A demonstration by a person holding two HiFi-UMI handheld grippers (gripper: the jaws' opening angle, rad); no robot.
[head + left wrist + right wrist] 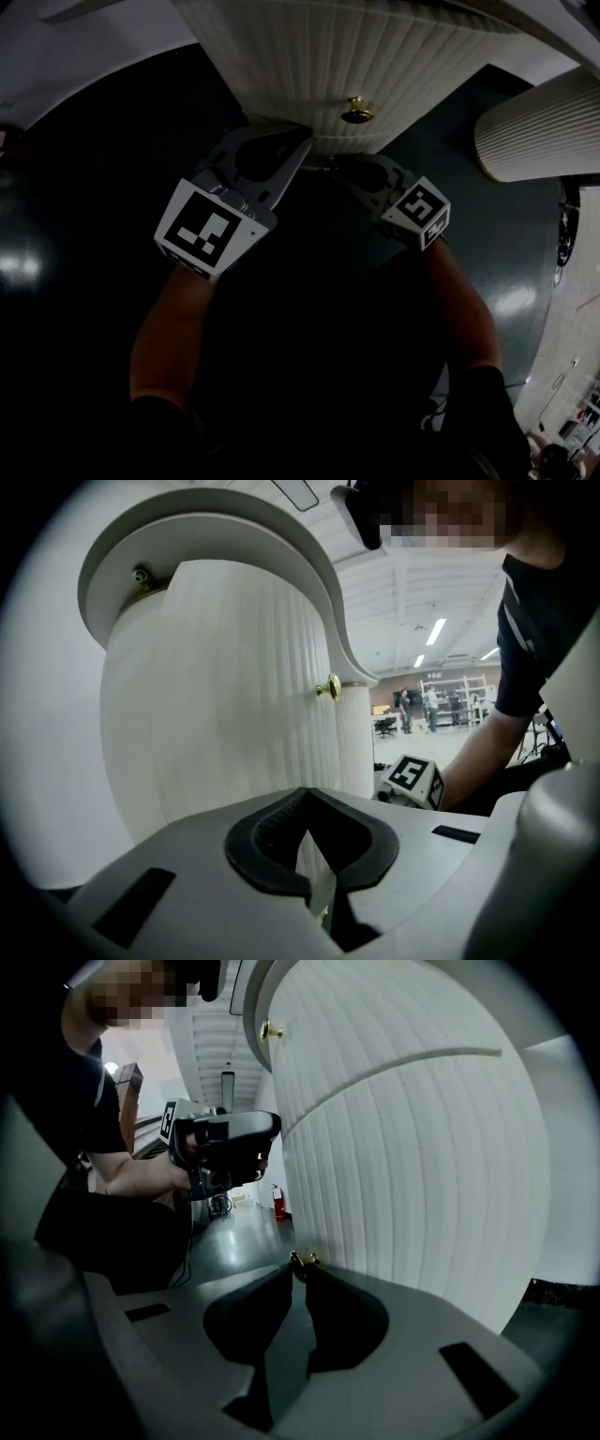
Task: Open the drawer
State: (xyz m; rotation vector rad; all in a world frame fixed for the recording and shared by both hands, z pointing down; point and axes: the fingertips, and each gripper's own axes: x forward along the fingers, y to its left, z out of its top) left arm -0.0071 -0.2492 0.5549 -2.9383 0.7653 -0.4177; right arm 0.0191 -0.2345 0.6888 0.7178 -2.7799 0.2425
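Note:
A white ribbed cabinet (319,56) with a curved front fills the top of the head view. An upper brass knob (356,112) shows on it, also seen as the knob (329,687) and the knob (272,1030). A curved seam (394,1077) marks off the lower drawer front (422,1185). My right gripper (301,1269) is shut on that drawer's small brass knob (303,1259), low against the cabinet (335,165). My left gripper (298,141) hovers beside it, close to the ribbed front (225,696). Its jaws (307,795) meet at the tips with nothing between them.
A second white ribbed rounded unit (539,122) stands to the right. Dark glossy floor (84,187) surrounds the cabinet. The person's arms and dark clothing fill the lower head view. A red fire extinguisher (278,1202) stands by the wall behind.

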